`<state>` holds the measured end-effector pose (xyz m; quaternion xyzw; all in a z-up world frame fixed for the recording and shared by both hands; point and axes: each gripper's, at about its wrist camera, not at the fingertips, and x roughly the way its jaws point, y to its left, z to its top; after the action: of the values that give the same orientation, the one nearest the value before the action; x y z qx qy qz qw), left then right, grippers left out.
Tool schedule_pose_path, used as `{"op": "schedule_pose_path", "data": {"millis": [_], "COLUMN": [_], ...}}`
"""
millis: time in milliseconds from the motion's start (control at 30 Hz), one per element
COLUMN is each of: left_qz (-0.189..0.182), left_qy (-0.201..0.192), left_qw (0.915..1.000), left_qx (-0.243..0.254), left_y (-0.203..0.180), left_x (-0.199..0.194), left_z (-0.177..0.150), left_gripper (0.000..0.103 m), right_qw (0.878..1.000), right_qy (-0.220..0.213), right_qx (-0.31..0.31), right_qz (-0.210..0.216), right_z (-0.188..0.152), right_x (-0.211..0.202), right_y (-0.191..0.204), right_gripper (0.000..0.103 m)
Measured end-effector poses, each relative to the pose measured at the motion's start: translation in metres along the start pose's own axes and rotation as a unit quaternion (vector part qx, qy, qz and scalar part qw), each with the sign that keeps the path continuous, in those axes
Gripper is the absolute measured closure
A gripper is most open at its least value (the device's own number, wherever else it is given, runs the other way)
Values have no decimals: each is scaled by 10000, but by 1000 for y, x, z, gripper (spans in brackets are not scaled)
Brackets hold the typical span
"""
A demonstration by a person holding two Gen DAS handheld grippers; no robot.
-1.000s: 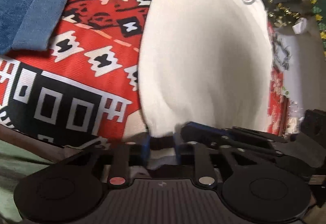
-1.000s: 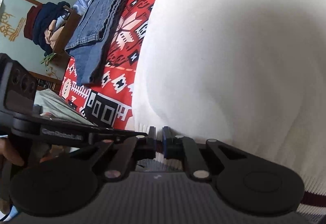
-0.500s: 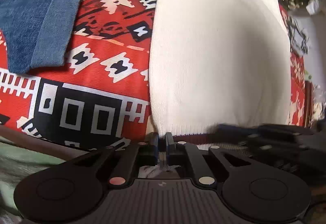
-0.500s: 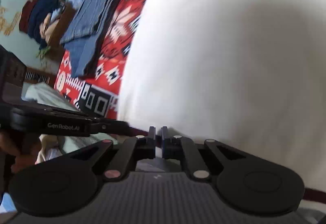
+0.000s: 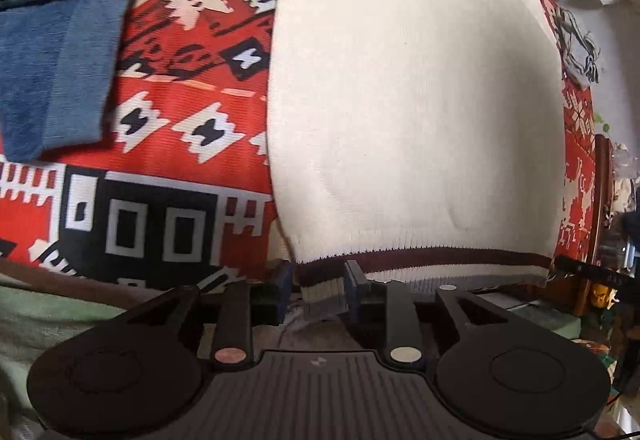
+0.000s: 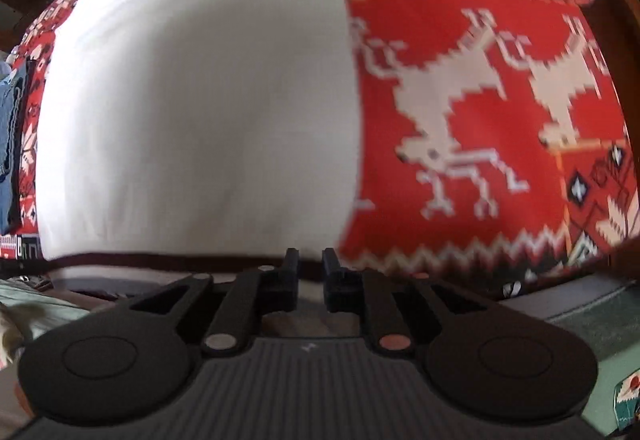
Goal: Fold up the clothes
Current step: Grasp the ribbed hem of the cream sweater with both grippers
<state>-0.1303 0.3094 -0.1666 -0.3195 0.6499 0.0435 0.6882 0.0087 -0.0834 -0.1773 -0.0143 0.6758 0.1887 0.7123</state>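
Observation:
A white knit sweater (image 5: 412,100) with a dark maroon stripe at hem and collar lies flat on a red patterned blanket (image 5: 192,88). It also shows in the right wrist view (image 6: 192,104). My left gripper (image 5: 319,274) is open, its jaws apart around the hem's left corner. My right gripper (image 6: 307,264) is open, its jaws a little apart at the hem's right corner, with the hem edge between them.
Folded blue jeans (image 5: 56,24) lie on the blanket to the left of the sweater, and show at the left edge of the right wrist view (image 6: 8,128). The blanket's reindeer pattern (image 6: 480,88) spreads to the right. Clutter lies beyond the bed's far edge.
Both grippers have opened and let go of the sweater's hem. The sweater has been laid down flat on the blanket. The right gripper swung to the right.

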Motion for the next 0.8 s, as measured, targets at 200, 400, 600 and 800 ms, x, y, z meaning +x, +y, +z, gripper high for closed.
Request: {"op": "schedule_pose_path", "data": {"millis": [200, 400, 600, 800], "left_qz": [-88, 161, 977, 1121], "left_qy": [2, -59, -120, 10], "left_qw": [10000, 9998, 9943, 9919], "left_qx": [-9, 46, 405, 592], "left_y": [1, -9, -15, -17], "left_x": [2, 5, -8, -1], "left_z": [-4, -2, -4, -2], "left_gripper": [71, 97, 97, 97], "right_qw": [9993, 9992, 9984, 9962], "right_qy": [36, 41, 8, 230], "right_qx": [163, 100, -179, -289], "right_qz": [341, 393, -531, -785], "right_z": [-4, -2, -3, -2], "right_x": [12, 17, 0, 7], "right_y": [-11, -7, 5, 12], "right_gripper": [72, 95, 97, 96]}}
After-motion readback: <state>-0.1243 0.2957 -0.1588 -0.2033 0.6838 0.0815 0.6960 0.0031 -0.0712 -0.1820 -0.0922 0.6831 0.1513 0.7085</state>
